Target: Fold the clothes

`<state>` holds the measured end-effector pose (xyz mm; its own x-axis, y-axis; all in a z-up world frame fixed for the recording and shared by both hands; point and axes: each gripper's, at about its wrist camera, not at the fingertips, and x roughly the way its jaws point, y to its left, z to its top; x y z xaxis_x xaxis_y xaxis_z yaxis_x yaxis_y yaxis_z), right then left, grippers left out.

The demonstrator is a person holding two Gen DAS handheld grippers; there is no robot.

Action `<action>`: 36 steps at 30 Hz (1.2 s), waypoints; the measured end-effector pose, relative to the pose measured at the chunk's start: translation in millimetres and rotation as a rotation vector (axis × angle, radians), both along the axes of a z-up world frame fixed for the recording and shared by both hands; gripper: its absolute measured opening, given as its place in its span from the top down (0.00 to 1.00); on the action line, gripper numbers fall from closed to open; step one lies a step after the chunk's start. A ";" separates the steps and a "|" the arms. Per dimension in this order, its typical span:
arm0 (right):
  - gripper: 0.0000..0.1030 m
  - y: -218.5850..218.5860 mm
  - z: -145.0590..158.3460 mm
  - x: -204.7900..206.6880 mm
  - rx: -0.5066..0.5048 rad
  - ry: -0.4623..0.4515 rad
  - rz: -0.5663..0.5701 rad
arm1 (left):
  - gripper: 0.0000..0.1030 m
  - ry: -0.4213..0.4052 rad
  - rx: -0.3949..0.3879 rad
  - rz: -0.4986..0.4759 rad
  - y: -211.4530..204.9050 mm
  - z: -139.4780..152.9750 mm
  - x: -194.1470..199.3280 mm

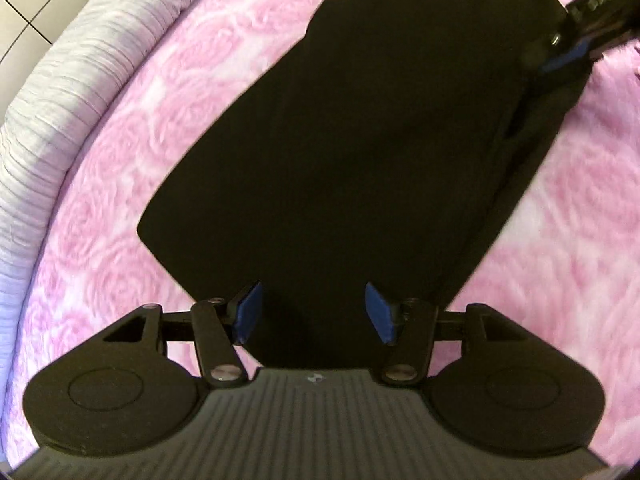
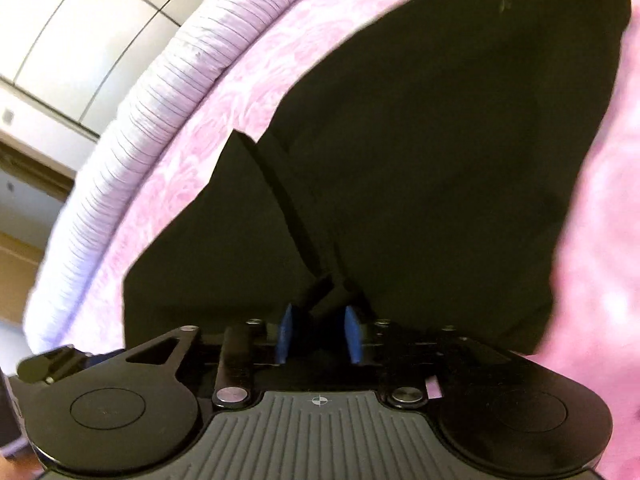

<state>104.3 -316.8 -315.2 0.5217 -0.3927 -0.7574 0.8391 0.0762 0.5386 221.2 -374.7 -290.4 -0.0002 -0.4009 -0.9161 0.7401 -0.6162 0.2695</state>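
A black garment [image 1: 360, 140] lies flat and folded lengthwise on a pink rose-patterned blanket [image 1: 140, 120]. My left gripper [image 1: 314, 312] hovers over its near end, open, with both blue pads wide apart and only flat cloth under them. At the far right edge of the garment, my right gripper [image 1: 554, 54] reaches in from the top right corner. In the right wrist view the garment [image 2: 440, 140] fills the middle. A raised fold of black cloth [image 2: 320, 296] sits between the pads of my right gripper [image 2: 319, 332], which stand slightly apart from it.
A pale lilac ribbed bed border [image 1: 60, 100] runs along the left edge of the blanket, with tiled floor [image 1: 24, 8] beyond it. The right wrist view shows the same border [image 2: 160, 80] and a white panelled wall [image 2: 60, 40]. Pink blanket [image 2: 600, 200] spreads to the garment's right.
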 end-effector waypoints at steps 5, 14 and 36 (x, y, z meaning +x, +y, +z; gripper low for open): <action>0.68 5.2 28.9 19.3 -0.131 0.069 0.046 | 0.51 0.020 0.002 -0.023 7.5 -1.7 1.9; 0.67 0.8 6.5 44.5 -0.096 0.084 0.189 | 0.61 0.118 -0.005 -0.241 42.6 -1.5 -21.0; 0.53 134.6 46.7 174.2 -0.349 0.303 0.761 | 0.52 -0.070 -0.094 -0.185 54.3 24.0 101.3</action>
<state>278.5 -182.2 -268.5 0.5324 -0.2559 -0.8069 0.5971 0.7892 0.1437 322.5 -320.4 -266.5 -0.0195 -0.4835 -0.8751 0.5940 -0.7097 0.3789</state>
